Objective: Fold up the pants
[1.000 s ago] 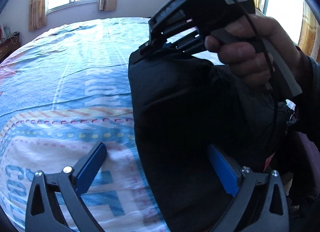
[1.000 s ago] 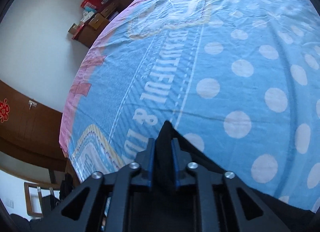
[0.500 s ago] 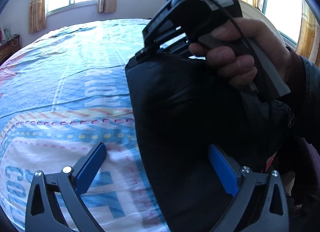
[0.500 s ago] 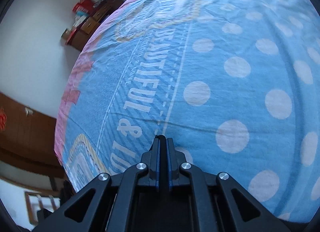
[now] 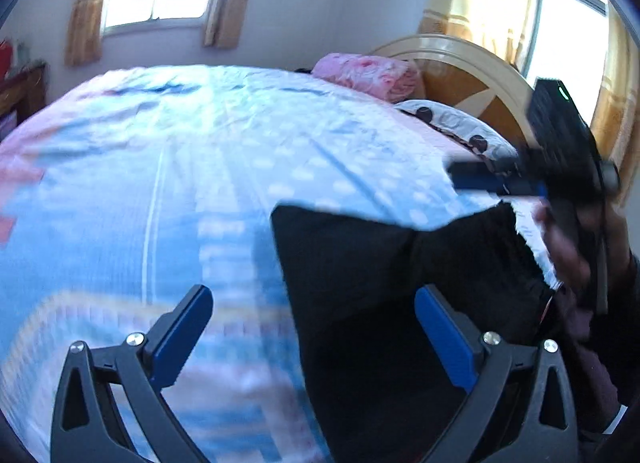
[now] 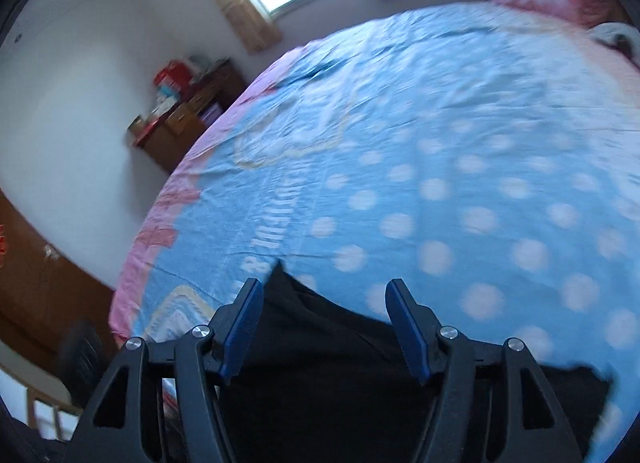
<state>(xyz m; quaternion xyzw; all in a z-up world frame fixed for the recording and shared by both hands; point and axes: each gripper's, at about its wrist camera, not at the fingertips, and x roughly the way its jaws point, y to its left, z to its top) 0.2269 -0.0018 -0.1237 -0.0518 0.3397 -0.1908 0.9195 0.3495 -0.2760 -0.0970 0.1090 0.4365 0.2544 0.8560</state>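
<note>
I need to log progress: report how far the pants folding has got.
Done: the black pants lie as a compact folded block on the bedspread. In hand: nothing; the right gripper and left gripper are both open above them. Left: perhaps a final fold or smoothing.

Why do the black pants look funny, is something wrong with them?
Nothing looks broken or spilled. The black pants lie in a folded stack on the blue bedspread, and one far corner pokes out in a point. Both views are blurry.
</note>
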